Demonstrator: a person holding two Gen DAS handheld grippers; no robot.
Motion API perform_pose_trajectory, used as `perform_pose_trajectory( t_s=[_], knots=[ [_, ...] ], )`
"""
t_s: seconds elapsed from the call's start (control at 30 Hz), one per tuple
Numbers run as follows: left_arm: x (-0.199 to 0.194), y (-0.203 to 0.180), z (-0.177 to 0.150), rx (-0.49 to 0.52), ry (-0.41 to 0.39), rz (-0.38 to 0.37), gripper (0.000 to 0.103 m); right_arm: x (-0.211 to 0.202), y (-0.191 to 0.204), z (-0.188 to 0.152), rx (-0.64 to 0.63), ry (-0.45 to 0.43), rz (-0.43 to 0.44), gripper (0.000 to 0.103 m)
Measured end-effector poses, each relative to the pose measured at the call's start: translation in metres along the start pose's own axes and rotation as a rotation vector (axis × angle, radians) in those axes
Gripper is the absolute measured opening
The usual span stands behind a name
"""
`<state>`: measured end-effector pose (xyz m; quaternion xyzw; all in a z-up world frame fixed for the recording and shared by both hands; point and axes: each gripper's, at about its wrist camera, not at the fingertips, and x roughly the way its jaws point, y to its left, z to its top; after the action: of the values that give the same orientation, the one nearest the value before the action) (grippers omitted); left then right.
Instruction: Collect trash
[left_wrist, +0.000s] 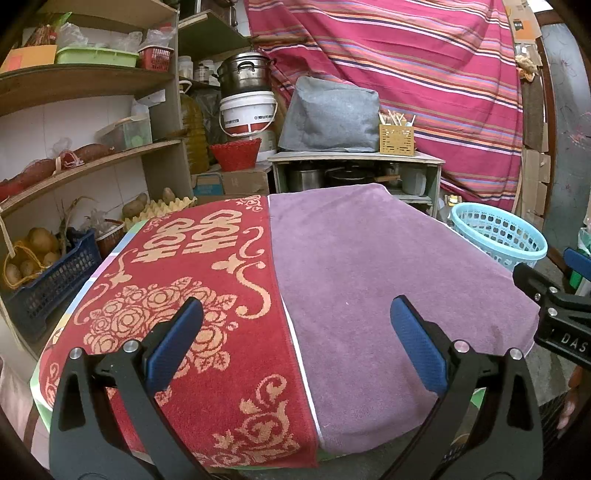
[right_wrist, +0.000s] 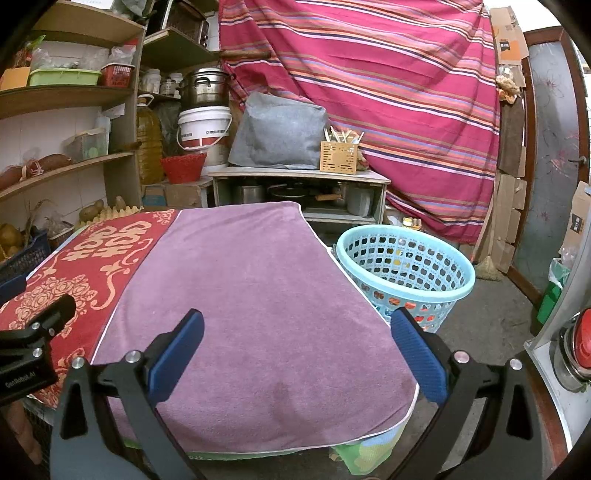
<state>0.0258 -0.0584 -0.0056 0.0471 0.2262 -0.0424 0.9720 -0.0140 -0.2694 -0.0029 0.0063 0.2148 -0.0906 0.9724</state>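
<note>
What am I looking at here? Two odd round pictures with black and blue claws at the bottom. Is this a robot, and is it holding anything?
No robot: a person holds a two-finger gripper in each hand, each with a wide-angle camera looking along its fingers. One picture comes from the left gripper, the other from the right gripper. The blue pieces are finger pads. Both grippers are open and hold nothing. Below them is a table covered by a red patterned towel beside a purple towel; I see no trash on either. A light blue basket stands on the floor at the table's right, with some colourful items showing through its holes. Each gripper also appears at the edge of the other's picture.
</note>
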Motion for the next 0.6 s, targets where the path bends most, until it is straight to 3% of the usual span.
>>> perform_pose_trajectory(
  t_s=[0.6],
  knots=[
    [-0.0006,0.0053,0.0022,-0.007,-0.006,0.009,0.098,-0.0011,0.0031,0.0013,-0.001,-0.009,0.011,0.099]
  ],
)
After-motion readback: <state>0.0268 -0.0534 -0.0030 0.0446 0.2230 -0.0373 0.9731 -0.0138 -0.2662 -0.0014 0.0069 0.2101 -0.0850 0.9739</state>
